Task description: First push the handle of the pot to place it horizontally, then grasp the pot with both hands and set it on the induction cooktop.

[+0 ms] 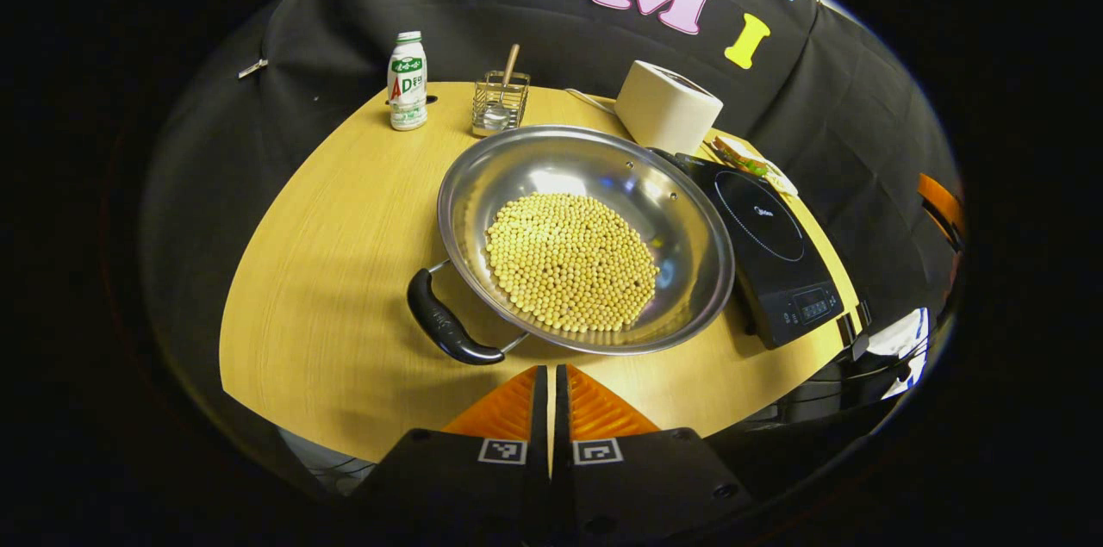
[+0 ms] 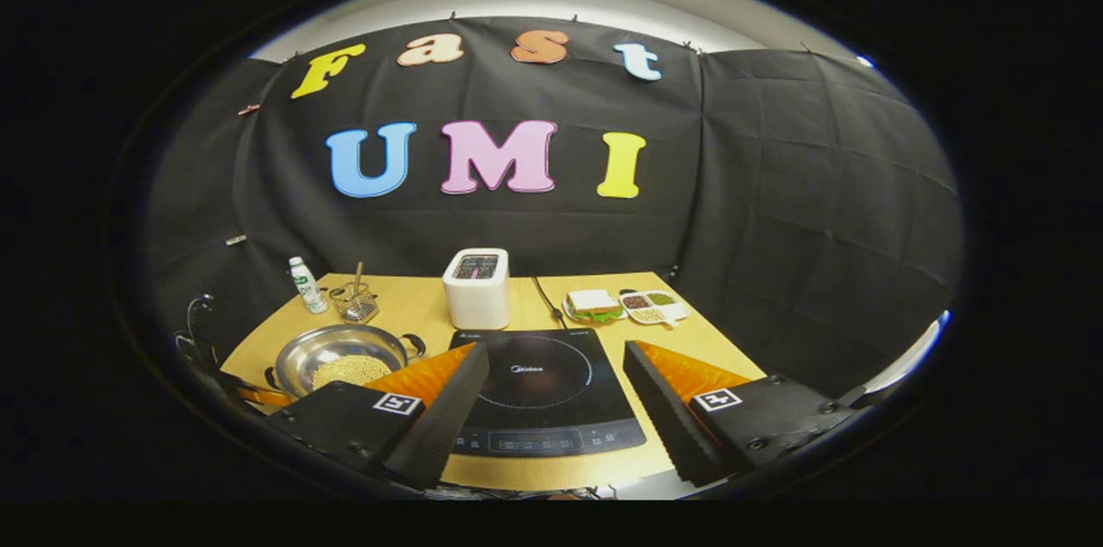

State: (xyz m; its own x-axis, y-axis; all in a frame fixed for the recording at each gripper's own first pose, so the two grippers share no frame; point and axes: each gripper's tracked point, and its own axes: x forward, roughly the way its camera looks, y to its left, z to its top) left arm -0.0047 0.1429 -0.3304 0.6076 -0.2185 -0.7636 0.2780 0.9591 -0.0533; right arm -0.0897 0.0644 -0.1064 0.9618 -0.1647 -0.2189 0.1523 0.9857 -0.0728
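Observation:
A wide steel pot (image 1: 681, 211) full of yellow beans (image 1: 570, 261) sits on the wooden table (image 1: 345, 211), close to the black induction cooktop (image 1: 767, 228) on its right. Its black near handle (image 1: 448, 325) points toward me at the lower left. My left gripper (image 1: 551, 375) is shut with nothing between the fingers, just short of the pot's near rim and right of that handle. In the right gripper view my right gripper (image 2: 551, 357) stands open above the cooktop (image 2: 539, 383), with the pot (image 2: 340, 349) to its left and a far handle (image 2: 414, 344) showing.
At the back of the table stand a white bottle (image 1: 407, 82), a wire holder with a wooden stick (image 1: 500, 102) and a white toaster (image 1: 665, 103). A sandwich plate (image 2: 593, 306) and a divided snack dish (image 2: 655, 306) lie behind the cooktop.

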